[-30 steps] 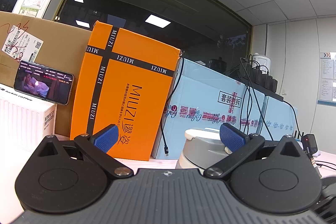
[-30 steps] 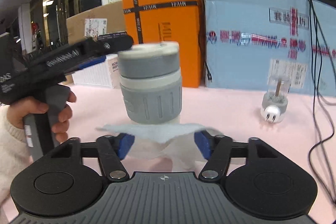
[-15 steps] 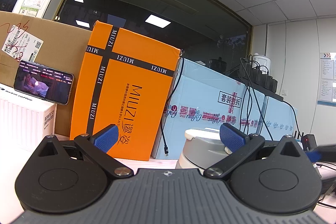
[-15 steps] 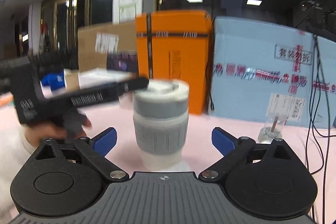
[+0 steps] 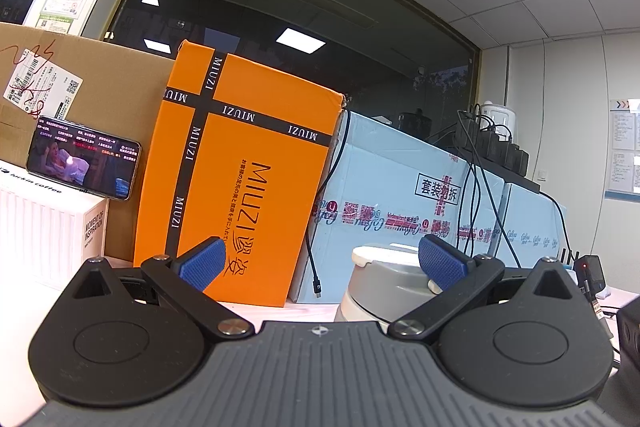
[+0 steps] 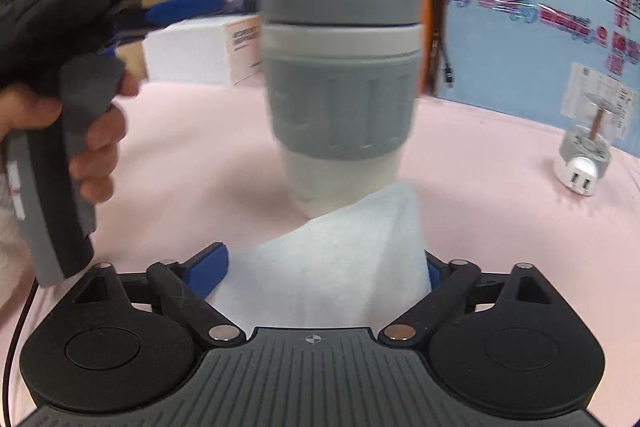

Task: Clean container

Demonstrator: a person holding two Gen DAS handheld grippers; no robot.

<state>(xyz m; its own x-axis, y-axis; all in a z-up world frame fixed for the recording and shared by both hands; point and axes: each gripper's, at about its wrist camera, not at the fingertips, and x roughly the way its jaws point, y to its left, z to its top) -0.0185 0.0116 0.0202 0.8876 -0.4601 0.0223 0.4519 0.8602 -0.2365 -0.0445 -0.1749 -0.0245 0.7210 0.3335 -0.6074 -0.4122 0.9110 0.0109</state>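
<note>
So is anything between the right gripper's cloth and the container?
Nothing visible. The white cloth, held in the right gripper, rises straight to the base of the container. The left gripper is open beside the lid, off that path.

Both wrist views low over worktop point(image 6: 480, 155), facing boxes; share container point(image 5: 380, 279), close in right view.

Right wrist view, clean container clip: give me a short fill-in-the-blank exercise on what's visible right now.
1. The right gripper holds a white ____.
2. The container has a ribbed grey sleeve and stands on a ____ table.
3. In the left wrist view, the box directly behind the left gripper is ____.
4. The left gripper's jaws are ____.

Missing words: cloth; pink; orange; open
</note>
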